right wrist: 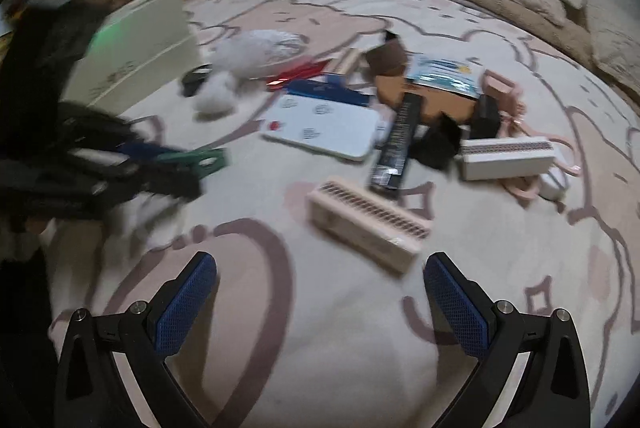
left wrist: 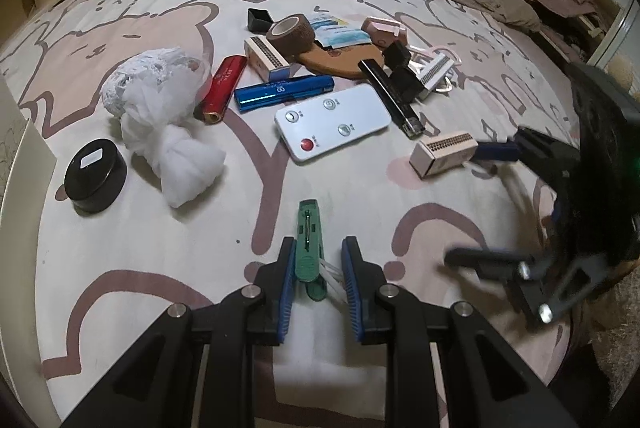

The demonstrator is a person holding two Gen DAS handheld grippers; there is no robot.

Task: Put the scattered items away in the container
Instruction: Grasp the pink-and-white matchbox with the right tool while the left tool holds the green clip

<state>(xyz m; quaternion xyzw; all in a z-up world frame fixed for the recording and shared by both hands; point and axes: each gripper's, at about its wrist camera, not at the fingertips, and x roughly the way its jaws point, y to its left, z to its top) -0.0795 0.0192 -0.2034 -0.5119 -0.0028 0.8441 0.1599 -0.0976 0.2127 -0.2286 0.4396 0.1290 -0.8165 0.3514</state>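
Green clothespin [left wrist: 310, 248]: your left tongs [left wrist: 316, 268] hold it, nearly closed, just above the bed [left wrist: 160, 268].
Pale slotted box [right wrist: 366, 228]: your right tongs [right wrist: 320, 284], wide open and empty, approach it; straddle it next.
Container [right wrist: 132, 44]: far left; carry the clothespin there.

Dim fisheye views, right one motion-blurred

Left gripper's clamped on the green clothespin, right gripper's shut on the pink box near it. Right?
Half right. The left gripper is clamped on the green clothespin. But the right gripper is open and empty: in the right wrist view its jaws stand wide apart, short of the pink box, which lies on the bedspread.
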